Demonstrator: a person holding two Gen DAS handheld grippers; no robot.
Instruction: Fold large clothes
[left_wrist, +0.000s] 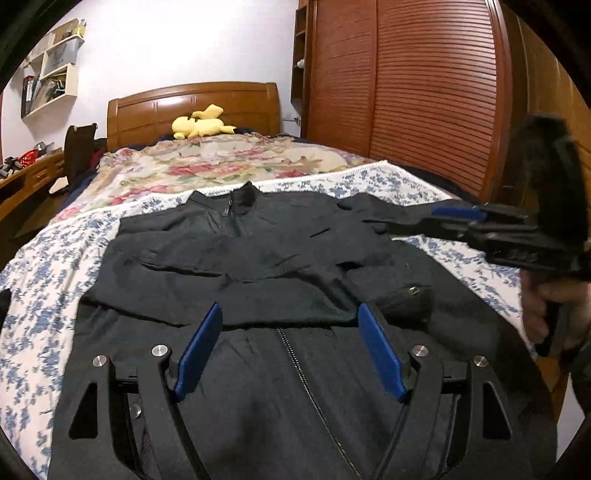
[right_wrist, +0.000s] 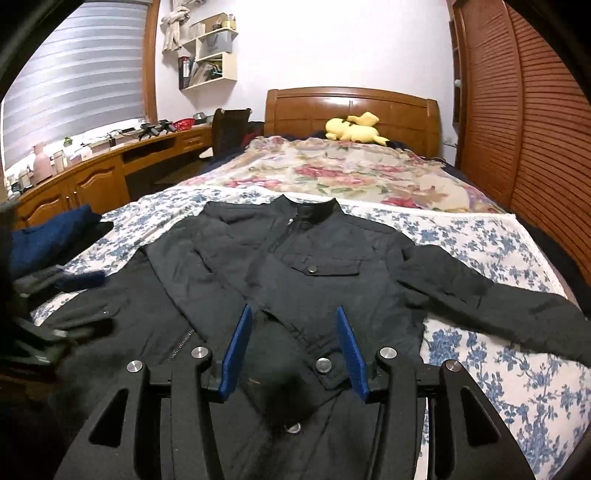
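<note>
Left wrist view: a black jacket (left_wrist: 258, 258) is seen spread on the blue-flowered sheet (left_wrist: 48, 251) of the bed, collar toward the headboard (left_wrist: 192, 107). One sleeve (right_wrist: 192, 273) is already laid across the chest, its cuff (left_wrist: 406, 299) resting near the zip. The other sleeve (right_wrist: 491, 295) is shown in the right wrist view stretched out sideways over the sheet, so that fold is judged still to be made, and the body is not yet folded over.

The left gripper (left_wrist: 290, 314) is held over the lower front with its jaws wide apart and nothing between them. The right gripper (right_wrist: 293, 317) is held with its jaws part open above the crossed cloth; no fabric is seen pressed by its pads.

The hem is cut off at the bottom of both views. The right gripper (left_wrist: 373, 221) is blurred in the left wrist view, and folds in the dark cloth are hard to separate. A dark blue garment (right_wrist: 48, 236) at the left edge is only partly shown.
</note>
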